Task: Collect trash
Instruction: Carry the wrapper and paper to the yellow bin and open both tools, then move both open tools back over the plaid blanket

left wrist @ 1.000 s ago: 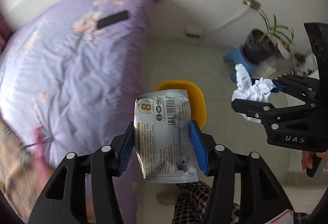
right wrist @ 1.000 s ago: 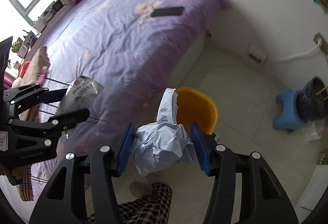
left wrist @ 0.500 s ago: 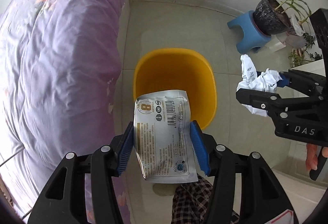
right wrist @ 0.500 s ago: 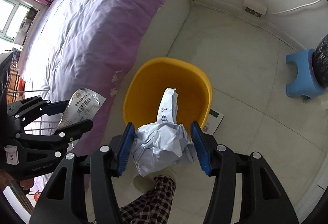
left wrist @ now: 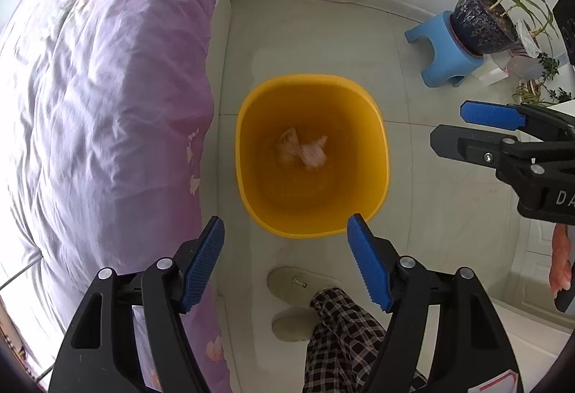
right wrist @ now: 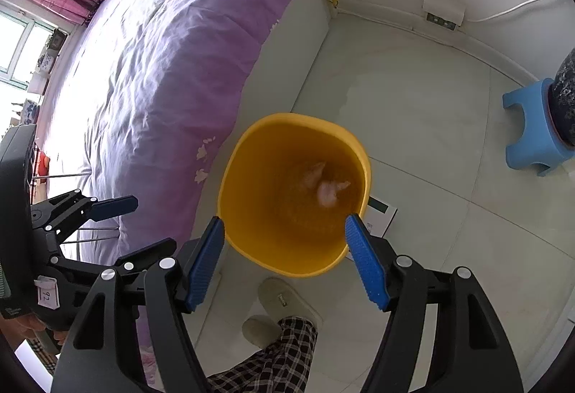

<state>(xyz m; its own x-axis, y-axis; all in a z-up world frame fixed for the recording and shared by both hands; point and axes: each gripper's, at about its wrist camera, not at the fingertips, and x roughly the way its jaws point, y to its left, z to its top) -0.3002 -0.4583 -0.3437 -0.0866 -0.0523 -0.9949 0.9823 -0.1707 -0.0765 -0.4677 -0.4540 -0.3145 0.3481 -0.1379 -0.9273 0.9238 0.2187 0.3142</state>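
Purple bed [left wrist: 107, 105] on the left, left tongs [left wrist: 285, 260] spreading with nothing between, yellow bin [left wrist: 381, 155] on the floor below, crumpled trash [left wrist: 303, 150] lying at its bottom, right tongs [right wrist: 284, 261] spreading too, empty, blue stool [left wrist: 440, 49] far right.

bright window [right wrist: 21, 33] daylight, blown-out glare, heavy fisheye edge distortion

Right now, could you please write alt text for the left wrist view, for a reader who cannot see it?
The left gripper, jaws opening with nothing between them, points down at a yellow bin with crumpled trash at its bottom. A purple bed lies to the left; the right gripper, also without a load, enters from the right.
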